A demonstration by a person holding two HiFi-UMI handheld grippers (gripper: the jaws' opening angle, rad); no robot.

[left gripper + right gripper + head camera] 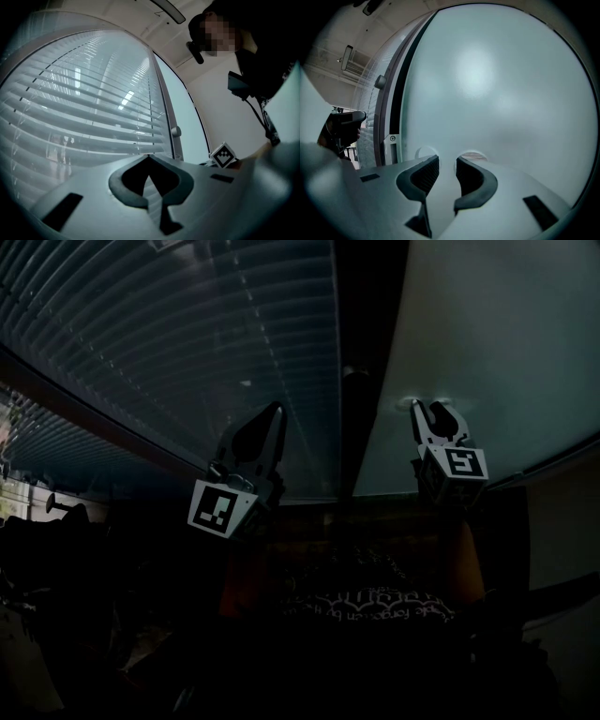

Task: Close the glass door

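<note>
The frosted glass door [487, 352] fills the right of the head view and most of the right gripper view [497, 93]. My right gripper [433, 411] points at the door's left part, its jaws open, with only glass showing in the gap [447, 160]. Two round discs [473, 154] sit on the glass just beyond its tips. A dark upright frame post [361, 362] with a small round knob [176, 131] stands left of the door. My left gripper [275, 409] is raised before the pane with blinds [93, 103], tips together and holding nothing [148, 157].
A dark gap [396, 117] runs between the door's edge and the post, with a small screwed bracket [392, 138] low in it. The right gripper's marker cube [222, 155] shows in the left gripper view. The person holding the grippers [262, 56] is at that view's upper right.
</note>
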